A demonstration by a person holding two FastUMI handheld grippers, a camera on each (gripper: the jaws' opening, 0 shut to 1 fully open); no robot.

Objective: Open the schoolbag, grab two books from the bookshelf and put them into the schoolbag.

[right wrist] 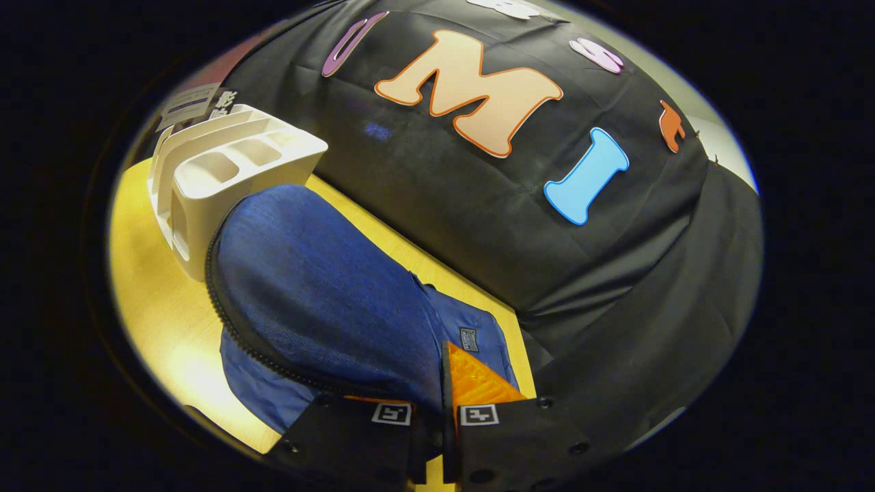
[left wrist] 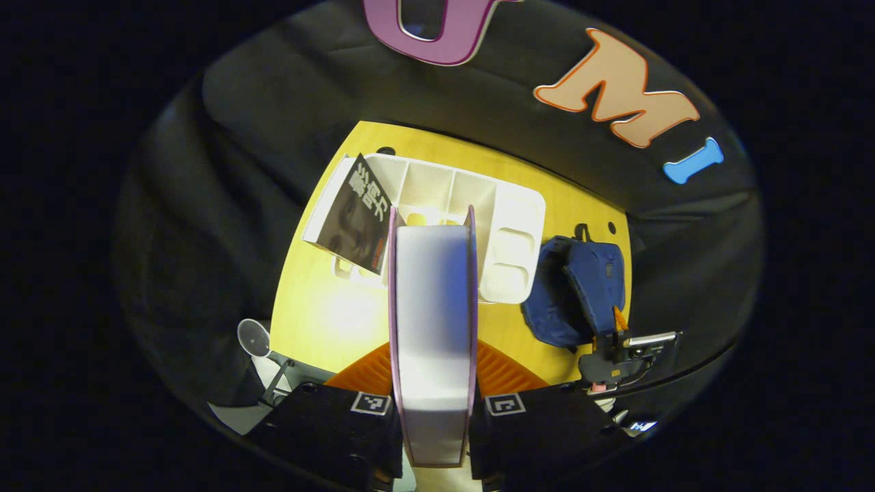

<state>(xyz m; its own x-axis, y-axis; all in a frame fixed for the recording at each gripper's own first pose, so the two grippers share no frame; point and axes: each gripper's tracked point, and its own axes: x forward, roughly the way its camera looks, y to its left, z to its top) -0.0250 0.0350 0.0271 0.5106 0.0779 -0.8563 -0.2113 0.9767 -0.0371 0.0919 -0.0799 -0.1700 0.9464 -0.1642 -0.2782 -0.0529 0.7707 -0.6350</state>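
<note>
While the left hand-held gripper clamps a book spine-down between its fingers, high above the yellow surface, the right hand-held gripper is clenched on the flap of the blue schoolbag, lifting it. In the left gripper view the schoolbag lies just beside the white bookshelf, at its end, with the right hand-held gripper at the bag's near edge. A second book leans at the bookshelf's far end.

Judgement: the step in hand is delivery of the first book. The flap should be held high and taut so the mouth gapes; the book should enter edge-first, square to the zip line.

Materials: bag of soft woven fabric with a coarse dark zip; bookshelf of rigid moulded plastic with rounded compartments; held book slab-sided, pale page block, thin purple covers.
</note>
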